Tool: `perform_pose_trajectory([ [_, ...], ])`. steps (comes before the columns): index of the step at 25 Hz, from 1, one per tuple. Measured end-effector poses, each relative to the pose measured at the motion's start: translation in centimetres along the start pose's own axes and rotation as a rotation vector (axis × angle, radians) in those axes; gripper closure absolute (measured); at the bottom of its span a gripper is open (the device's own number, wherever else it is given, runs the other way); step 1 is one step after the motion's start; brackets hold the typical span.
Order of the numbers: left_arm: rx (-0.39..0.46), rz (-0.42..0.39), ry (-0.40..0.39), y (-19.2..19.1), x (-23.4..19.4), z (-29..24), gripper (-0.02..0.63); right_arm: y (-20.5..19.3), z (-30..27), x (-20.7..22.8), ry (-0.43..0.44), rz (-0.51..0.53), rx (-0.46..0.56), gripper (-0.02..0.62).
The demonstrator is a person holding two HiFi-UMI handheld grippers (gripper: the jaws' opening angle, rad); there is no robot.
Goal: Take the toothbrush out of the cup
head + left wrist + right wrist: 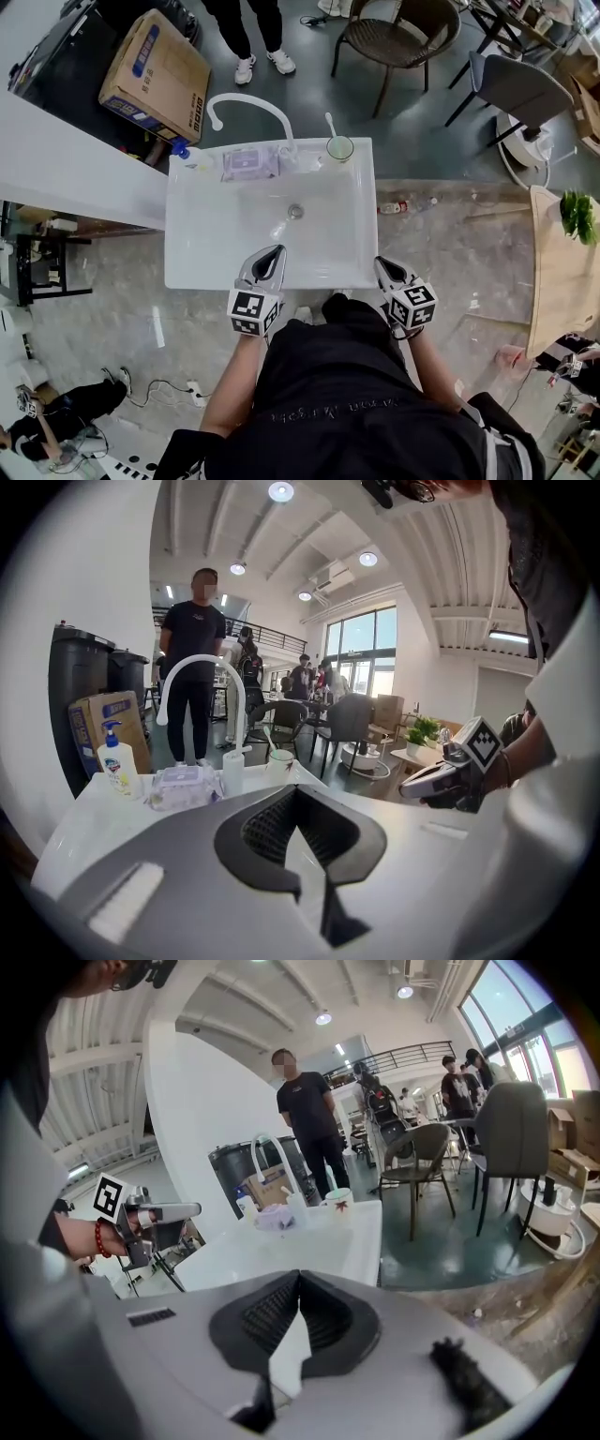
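A pale green cup (pixel 339 148) stands on the sink's far rim, right of the faucet (pixel 246 103), with a white toothbrush (pixel 330 125) upright in it. The left gripper view shows the cup (pixel 279 759) and toothbrush (pixel 267 740) far ahead; the right gripper view shows the same cup (pixel 338 1200) beyond the basin. My left gripper (pixel 275 255) hovers over the sink's near edge, shut and empty. My right gripper (pixel 383 267) is at the near right corner, also shut on nothing. Both are well short of the cup.
The white sink (pixel 197 253) holds a drain (pixel 295 211). A purple wipes pack (pixel 249 164) and a soap bottle (pixel 183 150) sit on the back rim. A cardboard box (pixel 155 75), chairs (pixel 394 37) and a standing person (pixel 253 37) are beyond it.
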State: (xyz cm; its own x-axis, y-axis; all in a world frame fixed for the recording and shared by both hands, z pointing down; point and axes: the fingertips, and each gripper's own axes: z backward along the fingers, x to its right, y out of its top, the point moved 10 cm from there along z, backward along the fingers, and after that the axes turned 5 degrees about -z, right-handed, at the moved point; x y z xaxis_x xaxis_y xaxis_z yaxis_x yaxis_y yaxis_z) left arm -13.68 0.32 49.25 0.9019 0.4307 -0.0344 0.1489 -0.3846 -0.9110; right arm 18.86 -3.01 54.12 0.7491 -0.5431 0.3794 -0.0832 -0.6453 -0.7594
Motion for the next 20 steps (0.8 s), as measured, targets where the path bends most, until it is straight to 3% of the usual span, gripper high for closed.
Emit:
perform_pose_trajectory([
  [11,-0.009,-0.023,0.025,2.4,2.7,-4.2,0.600,1.9,-1.8,4.5,0.083,0.047,-0.030,0.583],
  [20,0.003,-0.028,0.024,3.9,2.8,-5.2,0.600,3.8,-3.4,6.2,0.086,0.048,-0.010,0.583],
])
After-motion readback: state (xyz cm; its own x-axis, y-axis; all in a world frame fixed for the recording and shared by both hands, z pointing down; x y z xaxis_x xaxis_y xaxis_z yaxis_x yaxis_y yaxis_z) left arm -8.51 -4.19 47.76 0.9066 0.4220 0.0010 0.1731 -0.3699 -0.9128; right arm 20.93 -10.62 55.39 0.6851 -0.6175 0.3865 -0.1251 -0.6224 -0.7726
